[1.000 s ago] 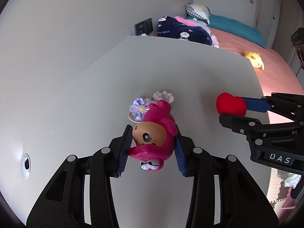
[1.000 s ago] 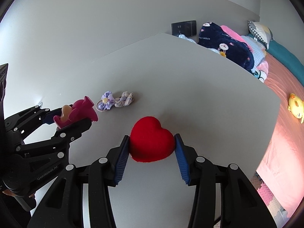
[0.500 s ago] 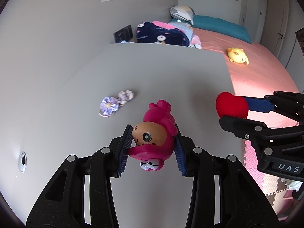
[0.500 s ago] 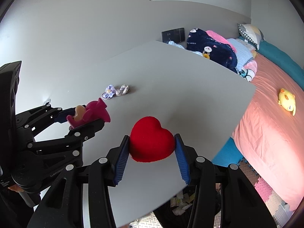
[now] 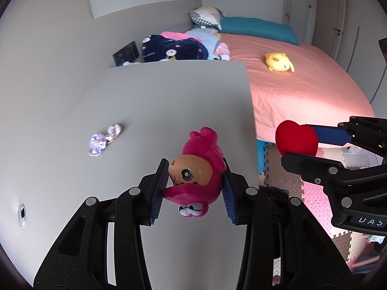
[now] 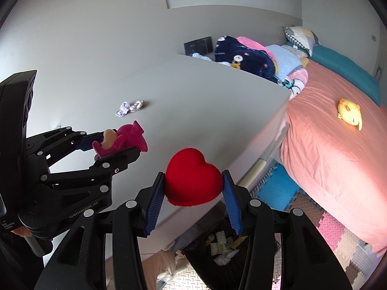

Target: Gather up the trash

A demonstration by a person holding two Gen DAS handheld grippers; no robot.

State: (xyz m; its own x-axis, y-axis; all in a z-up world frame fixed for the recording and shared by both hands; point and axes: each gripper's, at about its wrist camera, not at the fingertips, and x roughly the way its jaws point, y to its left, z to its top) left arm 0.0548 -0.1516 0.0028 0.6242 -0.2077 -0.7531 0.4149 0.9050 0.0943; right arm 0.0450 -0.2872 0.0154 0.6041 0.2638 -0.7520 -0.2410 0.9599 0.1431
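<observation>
Left wrist view
Left gripper (image 5: 193, 188): clamped on a pink toy figure (image 5: 197, 169), blue pads pressed to both its sides, held above the near part of the grey table (image 5: 145, 101).
Table top: a small purple hair tie (image 5: 102, 140) lying well apart from the toy.
Right side: right gripper (image 5: 300, 145) gripping a red heart (image 5: 296, 139), past the table edge, over foam floor mats.
Background: pink bed (image 5: 302, 84) with a yellow plush (image 5: 278, 62).

Right wrist view
Right gripper (image 6: 193, 188): closed on the red heart (image 6: 192, 177) — poised over the table's edge.
Below: a dark bin (image 6: 217, 249), apparently holding crumpled paper — partly hidden by the fingers.
Left side: left gripper (image 6: 116, 147) holding the pink toy figure (image 6: 121, 140) above the table (image 6: 205, 101).
</observation>
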